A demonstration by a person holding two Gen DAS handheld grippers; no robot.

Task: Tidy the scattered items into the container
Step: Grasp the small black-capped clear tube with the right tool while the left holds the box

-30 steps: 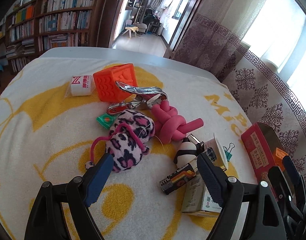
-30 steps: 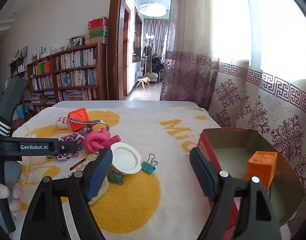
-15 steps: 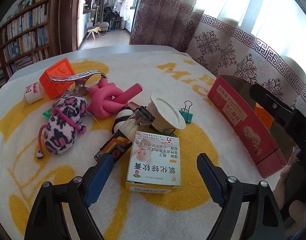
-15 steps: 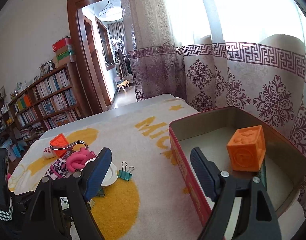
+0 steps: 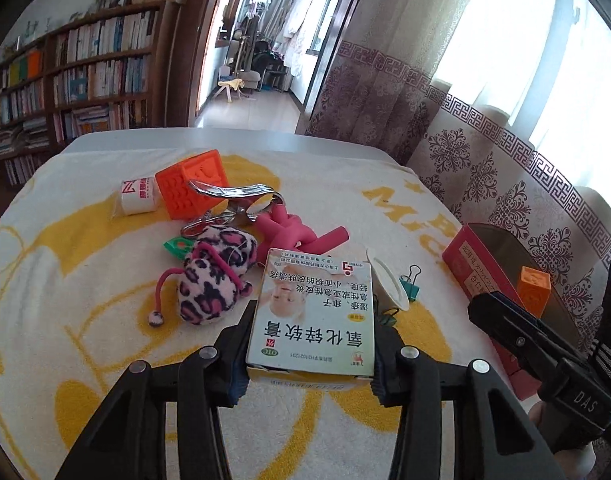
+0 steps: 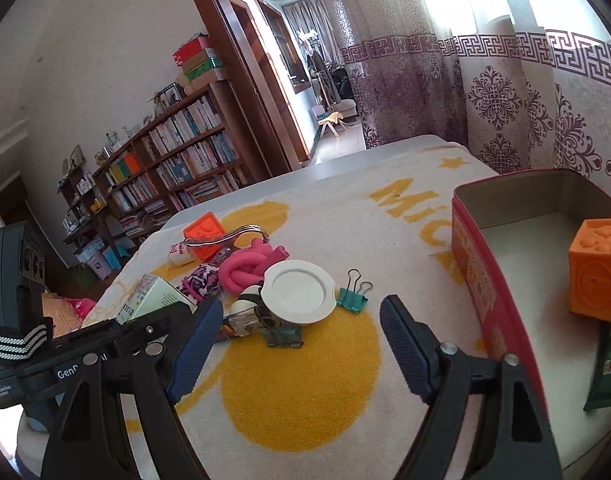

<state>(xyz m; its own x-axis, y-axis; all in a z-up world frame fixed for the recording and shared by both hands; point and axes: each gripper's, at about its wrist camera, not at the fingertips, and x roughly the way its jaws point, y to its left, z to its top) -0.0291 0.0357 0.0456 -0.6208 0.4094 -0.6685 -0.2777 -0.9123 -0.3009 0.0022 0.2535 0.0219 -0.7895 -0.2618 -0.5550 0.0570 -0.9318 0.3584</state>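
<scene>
My left gripper (image 5: 311, 344) is shut on a white and green medicine box (image 5: 315, 312) and holds it above the yellow-patterned cloth; the box also shows in the right wrist view (image 6: 153, 294). My right gripper (image 6: 295, 344) is open and empty over the cloth, left of the red tin container (image 6: 471, 256). The tin (image 5: 471, 258) holds an orange cube (image 6: 595, 268) and a dark green packet (image 6: 605, 364). Scattered items lie in a heap: a leopard plush (image 5: 213, 276), a pink foam knot (image 5: 301, 232), an orange block (image 5: 193, 182), a white lid (image 6: 299, 286).
Metal tongs (image 5: 233, 196), a small white roll (image 5: 139, 196), teal binder clips (image 6: 353, 292) and a panda figure (image 6: 243, 310) lie in the heap. The table's far edge (image 5: 225, 138) faces a bookshelf and doorway. Curtains hang on the right.
My left gripper has closed on the medicine box and lifted it off the cloth. My right gripper has swung left, away from over the tin, still open.
</scene>
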